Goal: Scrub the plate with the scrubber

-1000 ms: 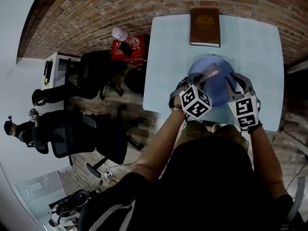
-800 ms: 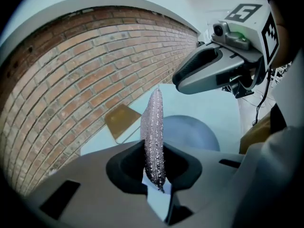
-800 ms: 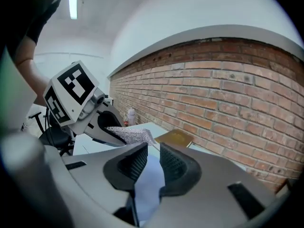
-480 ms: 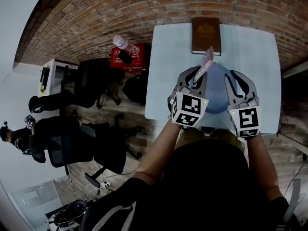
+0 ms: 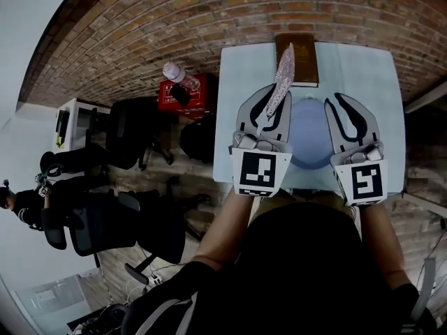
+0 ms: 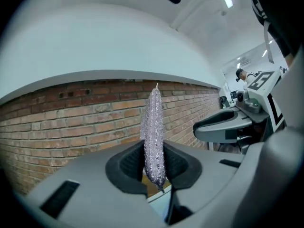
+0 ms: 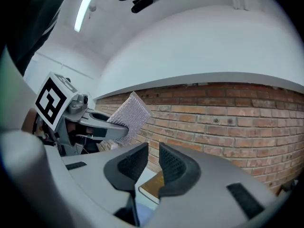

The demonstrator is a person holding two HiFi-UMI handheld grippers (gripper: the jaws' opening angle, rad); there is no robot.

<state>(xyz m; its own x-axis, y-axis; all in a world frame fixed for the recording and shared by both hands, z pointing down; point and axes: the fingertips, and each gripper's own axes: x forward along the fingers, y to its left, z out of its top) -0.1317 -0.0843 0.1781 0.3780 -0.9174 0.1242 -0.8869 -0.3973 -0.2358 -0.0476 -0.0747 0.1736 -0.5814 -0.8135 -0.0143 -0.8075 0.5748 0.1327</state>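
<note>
The blue plate [image 5: 311, 135] lies on the pale table [image 5: 370, 68], between and below my two raised grippers. My left gripper [image 5: 269, 107] is shut on the lower end of the silvery pink scrubber [image 5: 283, 75], which stands upright above the jaws [image 6: 154, 141]. It is lifted clear of the plate. My right gripper [image 5: 342, 107] is held up at the plate's right side, its jaws a narrow gap apart with nothing between them [image 7: 153, 160]. In the right gripper view the scrubber [image 7: 127, 115] and the left gripper [image 7: 102, 127] show at the left.
A brown book [image 5: 304, 58] lies at the table's far edge, against the brick wall [image 5: 174, 19]. A red box with a bottle on it [image 5: 183, 89] and black office chairs [image 5: 133, 135] stand left of the table.
Both grippers have risen off the plate toward the head camera. The scrubber went from lying on the plate to standing upright in the left gripper. The plate stayed on the table.
</note>
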